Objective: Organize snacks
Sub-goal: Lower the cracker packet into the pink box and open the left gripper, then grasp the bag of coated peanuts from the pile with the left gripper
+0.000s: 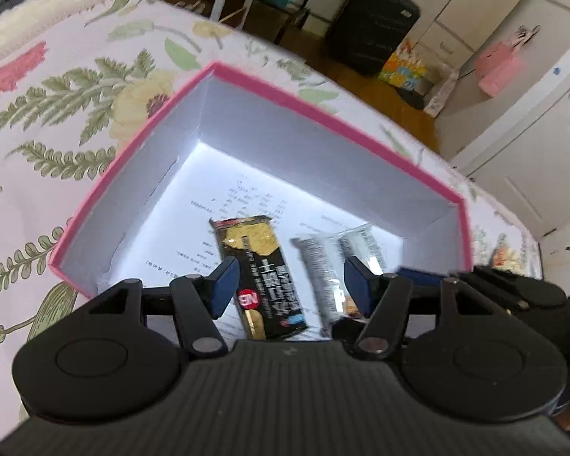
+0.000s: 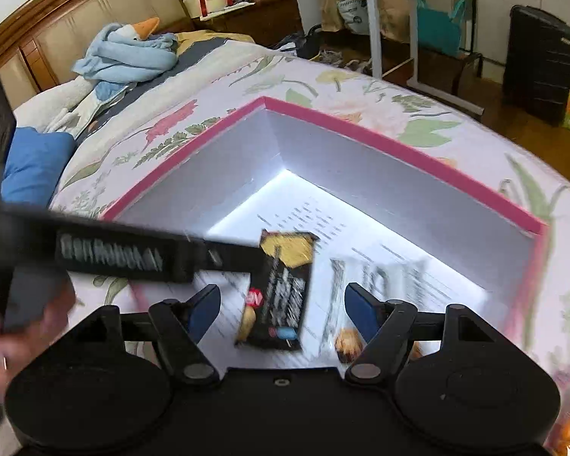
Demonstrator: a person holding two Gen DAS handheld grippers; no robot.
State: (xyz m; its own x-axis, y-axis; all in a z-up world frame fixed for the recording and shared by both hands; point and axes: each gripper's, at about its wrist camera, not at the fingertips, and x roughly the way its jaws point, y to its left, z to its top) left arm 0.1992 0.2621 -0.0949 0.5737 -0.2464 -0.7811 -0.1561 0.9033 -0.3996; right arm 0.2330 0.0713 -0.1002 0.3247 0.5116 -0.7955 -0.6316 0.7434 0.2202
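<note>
A pink-rimmed white box [image 1: 323,110] [image 2: 399,144] stands open on the floral bedsheet, with a printed sheet on its floor. A black and gold snack packet [image 1: 262,277] [image 2: 285,285] lies inside it, and a blurred silver snack packet [image 1: 319,269] [image 2: 338,304] lies just to its right. My left gripper [image 1: 290,285] hovers over the box's near side, open; the black packet shows between its blue pads without touching them. My right gripper [image 2: 283,313] is open too, both packets showing in its gap, the silver one close to the right pad. The left gripper's body [image 2: 110,254] crosses the right wrist view.
The floral sheet [image 1: 57,114] surrounds the box. A blue blanket with a goose plush [image 2: 133,53] lies by the headboard. A black suitcase [image 1: 372,22], a white-legged stand [image 2: 376,38] and white cupboards [image 1: 532,159] stand beyond the bed. A hand [image 2: 19,334] shows at lower left.
</note>
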